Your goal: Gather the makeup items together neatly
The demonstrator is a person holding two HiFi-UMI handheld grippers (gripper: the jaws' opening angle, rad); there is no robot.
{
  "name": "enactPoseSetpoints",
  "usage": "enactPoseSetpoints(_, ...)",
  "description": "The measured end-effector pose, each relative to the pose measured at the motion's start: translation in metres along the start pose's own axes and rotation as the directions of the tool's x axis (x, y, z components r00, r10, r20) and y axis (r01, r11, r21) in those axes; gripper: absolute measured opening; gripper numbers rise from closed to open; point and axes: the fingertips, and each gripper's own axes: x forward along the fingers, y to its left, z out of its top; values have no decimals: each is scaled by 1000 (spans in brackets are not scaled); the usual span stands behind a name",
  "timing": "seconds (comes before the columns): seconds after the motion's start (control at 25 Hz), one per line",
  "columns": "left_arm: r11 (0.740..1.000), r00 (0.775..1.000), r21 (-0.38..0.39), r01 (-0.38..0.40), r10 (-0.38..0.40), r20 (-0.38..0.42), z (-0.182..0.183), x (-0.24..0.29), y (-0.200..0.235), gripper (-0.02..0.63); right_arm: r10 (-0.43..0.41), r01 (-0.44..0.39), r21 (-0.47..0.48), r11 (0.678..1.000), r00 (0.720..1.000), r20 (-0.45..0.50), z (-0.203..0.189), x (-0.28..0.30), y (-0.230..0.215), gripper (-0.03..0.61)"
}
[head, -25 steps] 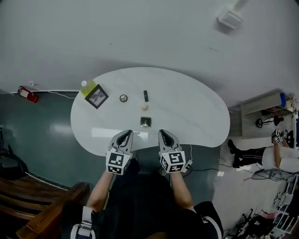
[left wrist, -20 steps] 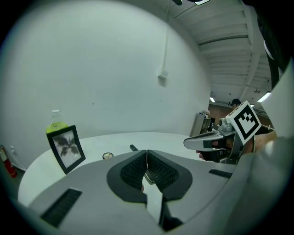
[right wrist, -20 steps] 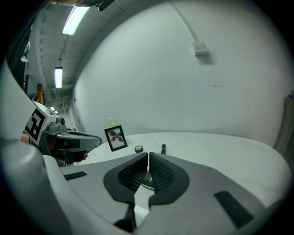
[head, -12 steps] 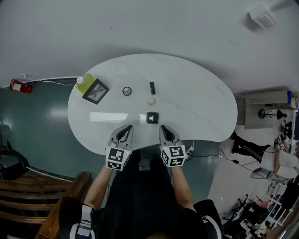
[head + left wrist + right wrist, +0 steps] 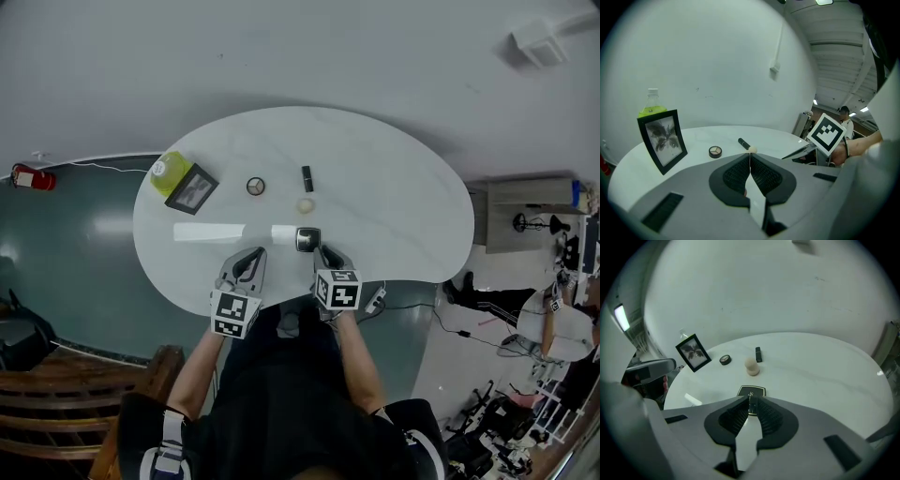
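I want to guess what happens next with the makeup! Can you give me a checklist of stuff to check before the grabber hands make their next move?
1. Right gripper jaws open enough to grab: not ok. They are shut with nothing between them.
2. Right gripper aimed at the square compact: ok. It lies just past the tips.
3. Tips touching the square compact: cannot tell.
4. Left gripper out of the way: ok. It is shut and empty, by the near edge of the table.
5. Other makeup in sight: ok. The sponge, round compact and black tube lie apart, farther back.
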Motion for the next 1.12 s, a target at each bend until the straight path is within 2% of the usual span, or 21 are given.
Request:
enactPoseSetpoints(0.16, 1000, 1000, -18, 0, 0, 0, 1, 4, 8, 20, 13, -9, 34, 999, 995, -100, -6, 16, 1, 130)
enactPoseSetpoints(0.48, 998, 1000, -53, -26, 25, -19, -6, 8, 34, 20, -18, 26, 58, 998, 991, -129, -4, 39, 6, 248)
enactPoseSetpoints(1.12, 996, 999, -81, -28, 25, -38, -8, 16, 48, 20, -69, 81, 64, 995, 983, -170, 0, 57, 11, 278)
